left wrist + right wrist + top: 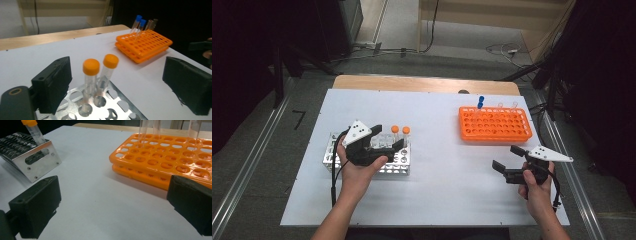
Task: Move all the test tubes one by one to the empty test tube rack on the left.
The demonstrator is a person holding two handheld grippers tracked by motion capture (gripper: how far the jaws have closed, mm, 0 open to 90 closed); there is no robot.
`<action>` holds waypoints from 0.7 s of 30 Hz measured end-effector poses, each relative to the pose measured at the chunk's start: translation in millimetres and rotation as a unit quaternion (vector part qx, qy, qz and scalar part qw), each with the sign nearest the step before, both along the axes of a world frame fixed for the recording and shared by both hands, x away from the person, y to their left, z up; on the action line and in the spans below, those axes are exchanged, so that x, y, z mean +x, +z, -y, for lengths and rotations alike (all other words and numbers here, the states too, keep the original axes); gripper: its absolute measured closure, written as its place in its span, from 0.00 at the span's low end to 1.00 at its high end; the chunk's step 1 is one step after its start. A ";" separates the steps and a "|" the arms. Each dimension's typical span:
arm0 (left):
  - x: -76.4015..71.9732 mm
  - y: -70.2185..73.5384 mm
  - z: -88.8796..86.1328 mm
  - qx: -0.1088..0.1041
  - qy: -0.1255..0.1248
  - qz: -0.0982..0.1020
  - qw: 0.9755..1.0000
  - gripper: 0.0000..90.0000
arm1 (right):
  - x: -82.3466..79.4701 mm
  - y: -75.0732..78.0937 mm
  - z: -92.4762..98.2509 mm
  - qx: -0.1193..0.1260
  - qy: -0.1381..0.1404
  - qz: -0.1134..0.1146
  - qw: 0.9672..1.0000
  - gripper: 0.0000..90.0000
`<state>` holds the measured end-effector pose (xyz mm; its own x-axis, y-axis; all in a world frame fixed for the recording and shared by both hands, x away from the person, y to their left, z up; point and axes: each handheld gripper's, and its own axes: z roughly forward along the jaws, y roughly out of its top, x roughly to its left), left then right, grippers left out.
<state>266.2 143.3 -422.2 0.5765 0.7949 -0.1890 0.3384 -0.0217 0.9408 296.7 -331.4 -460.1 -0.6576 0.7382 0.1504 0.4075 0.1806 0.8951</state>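
Orange-capped tubes [100, 75], 2 of them, stand upright at the metal rack's [399, 167] far right corner. Left gripper [387, 142] has its jaws wide and empty, so back straight off. Right gripper [507, 162] idles wide open, holding nothing, near the orange rack [495, 124].

No legible text or labels anywhere

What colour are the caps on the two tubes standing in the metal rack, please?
Orange caps, clearest in the left gripper view.
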 end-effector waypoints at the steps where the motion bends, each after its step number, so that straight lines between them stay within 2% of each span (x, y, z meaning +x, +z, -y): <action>1: -2.8 0.2 -0.2 -0.002 -0.007 0.001 1.000 0.05 | 1.4 0.6 0.5 0.000 -0.002 0.002 1.000 0.00; 6: -15.1 -0.3 -1.9 -0.018 -0.027 0.009 0.999 0.00 | 10.7 4.8 5.8 0.004 -0.019 0.002 1.000 0.00; 12: -25.6 -6.1 -2.2 -0.015 -0.039 0.016 0.999 0.00 | 28.4 8.1 17.2 0.009 -0.045 0.000 0.999 0.00; 17: -28.4 -10.0 -0.7 -0.016 -0.043 0.012 0.999 0.00 | 47.4 10.0 23.9 0.015 -0.060 -0.004 0.998 0.00; 21: -29.2 -13.1 0.5 -0.016 -0.044 0.008 0.999 0.00 | 65.4 12.7 26.3 0.014 -0.079 -0.003 0.997 0.04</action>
